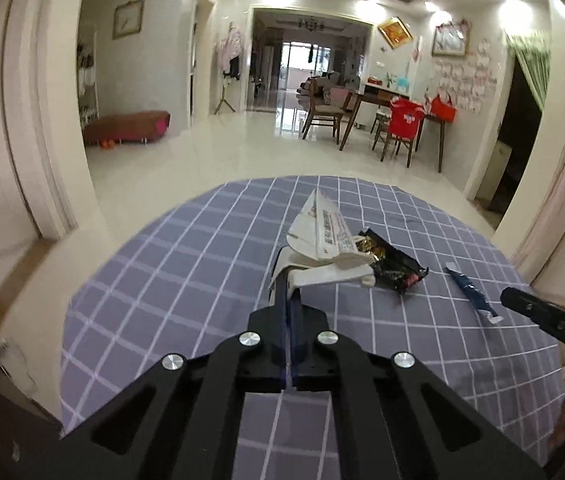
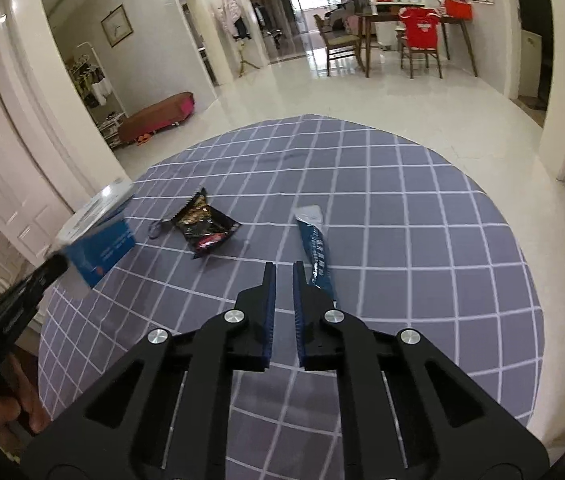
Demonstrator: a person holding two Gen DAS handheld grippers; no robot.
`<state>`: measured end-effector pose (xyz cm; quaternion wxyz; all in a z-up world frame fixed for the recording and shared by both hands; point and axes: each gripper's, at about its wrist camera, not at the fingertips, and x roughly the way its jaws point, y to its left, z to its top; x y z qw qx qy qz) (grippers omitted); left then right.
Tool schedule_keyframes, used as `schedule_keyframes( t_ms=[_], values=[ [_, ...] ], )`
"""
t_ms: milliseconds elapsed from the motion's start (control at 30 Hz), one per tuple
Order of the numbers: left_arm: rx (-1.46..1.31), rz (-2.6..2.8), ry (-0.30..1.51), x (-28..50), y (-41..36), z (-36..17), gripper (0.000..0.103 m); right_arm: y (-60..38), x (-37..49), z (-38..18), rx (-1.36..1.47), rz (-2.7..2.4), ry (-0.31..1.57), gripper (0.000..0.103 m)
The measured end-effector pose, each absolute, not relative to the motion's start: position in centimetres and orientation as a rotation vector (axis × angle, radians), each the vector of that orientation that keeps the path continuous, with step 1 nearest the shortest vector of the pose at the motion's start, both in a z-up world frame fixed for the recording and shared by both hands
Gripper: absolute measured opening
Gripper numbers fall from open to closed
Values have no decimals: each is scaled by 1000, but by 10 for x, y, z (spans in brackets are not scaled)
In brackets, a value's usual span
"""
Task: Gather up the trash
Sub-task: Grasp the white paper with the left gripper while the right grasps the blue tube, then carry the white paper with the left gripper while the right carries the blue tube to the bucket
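A: A tiled hall with white walls is recorded. A round table under a grey-blue cloth checked with white lines (image 2: pixel 402 208) fills the foreground. A wooden dining table with chairs (image 2: pixel 414 36) stands well beyond it, and a low brown bench (image 2: pixel 158 114) is set against the far-left wall.

B: Left gripper (image 1: pixel 288 300): the jaws are seen pressed together on a flattened blue-and-white cardboard box (image 1: pixel 322 236). The box is held clear of the cloth, tilted, its printed white face turned up in the left wrist view. From the right wrist view the same box (image 2: pixel 94 236) appears at the left edge, blue side outward, blurred, above the table rim.

A: Right gripper (image 2: pixel 282 292): the jaws are parted by a narrow gap, and nothing is held between them. It is positioned over the near half of the table.

B: Remaining trash is noted. A crumpled black-and-gold snack wrapper (image 2: pixel 206 226) lies flat on the cloth, left of centre in the right wrist view. In the left wrist view that wrapper (image 1: pixel 394 264) sits just behind the held box. Contact between the two cannot be told.

A: A long dark-blue sachet with a torn white end (image 2: pixel 314 252) lies just beside the right fingertip, partly hidden behind it. A small dark loop (image 2: pixel 156 228) rests on the cloth near the wrapper; its nature is not made out.
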<state>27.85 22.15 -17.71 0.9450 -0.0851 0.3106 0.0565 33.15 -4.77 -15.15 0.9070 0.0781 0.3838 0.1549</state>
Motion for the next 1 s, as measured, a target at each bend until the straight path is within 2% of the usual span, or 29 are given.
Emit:
schedule_keyframes(
  t_ms=[33, 133, 400, 433, 467, 500, 700, 1000],
  values=[
    [-188, 110, 637, 276, 224, -180, 1, -47, 330, -153, 155, 310, 794, 14],
    [-235, 97, 642, 266, 229, -189, 1, -49, 334, -157, 142, 283, 791, 63],
    [-270, 89, 628, 268, 232, -195, 1, -33, 359, -177, 54, 240, 869, 62],
    [-274, 89, 626, 269, 230, -195, 1, -32, 361, -180, 55, 244, 880, 53],
    [-273, 90, 625, 270, 229, -195, 1, -31, 361, -180, 41, 235, 876, 28],
    [-274, 91, 623, 268, 228, -193, 1, -29, 362, -181, 43, 256, 887, 16],
    [-283, 100, 592, 260, 220, -190, 1, -28, 347, -181, 39, 285, 878, 16],
    [-308, 16, 530, 225, 194, -156, 1, -69, 286, -146, 230, 382, 795, 16]
  ],
)
